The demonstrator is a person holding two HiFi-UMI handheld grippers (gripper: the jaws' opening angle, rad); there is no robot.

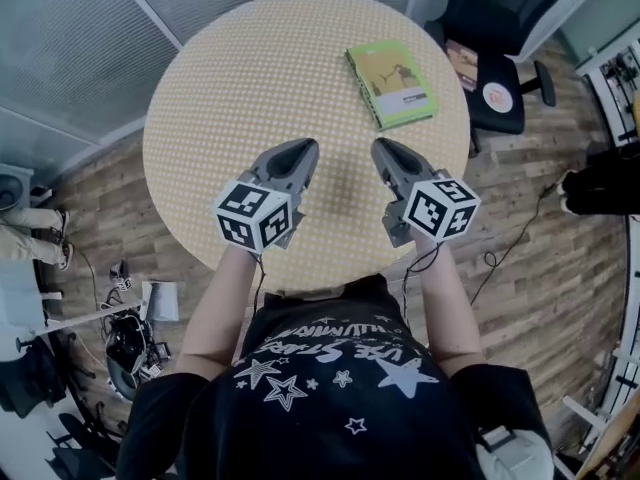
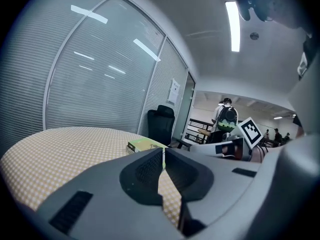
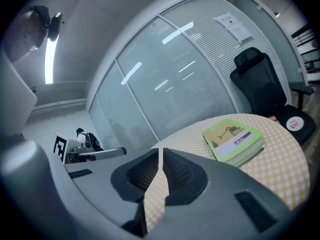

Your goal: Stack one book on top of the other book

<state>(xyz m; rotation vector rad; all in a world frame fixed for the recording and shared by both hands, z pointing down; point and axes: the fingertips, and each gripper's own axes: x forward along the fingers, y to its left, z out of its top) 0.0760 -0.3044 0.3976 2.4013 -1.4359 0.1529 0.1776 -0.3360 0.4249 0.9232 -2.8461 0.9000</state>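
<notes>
Person: black shirt [image 1: 330, 388] with white stars, standing at the table's 6 o'clock edge, both forearms reaching forward over it.
Left gripper [image 1: 303, 151]: above the near part of the table, at about 7 o'clock from the table's centre; jaws clenched together, nothing between them.
Right gripper [image 1: 383, 150]: just beside the left one, at about 5 o'clock from the centre; jaws likewise pressed shut and empty.
Table [image 1: 230, 98]: round, with a yellow-checked top.
Green book [image 1: 392, 83]: flat on the table at about 1 o'clock, near the far edge, well apart from both grippers; in the right gripper view a second green edge shows under its cover.
Office chair [image 1: 500, 63]: black, beyond the table at 2 o'clock, small items on its seat.
</notes>
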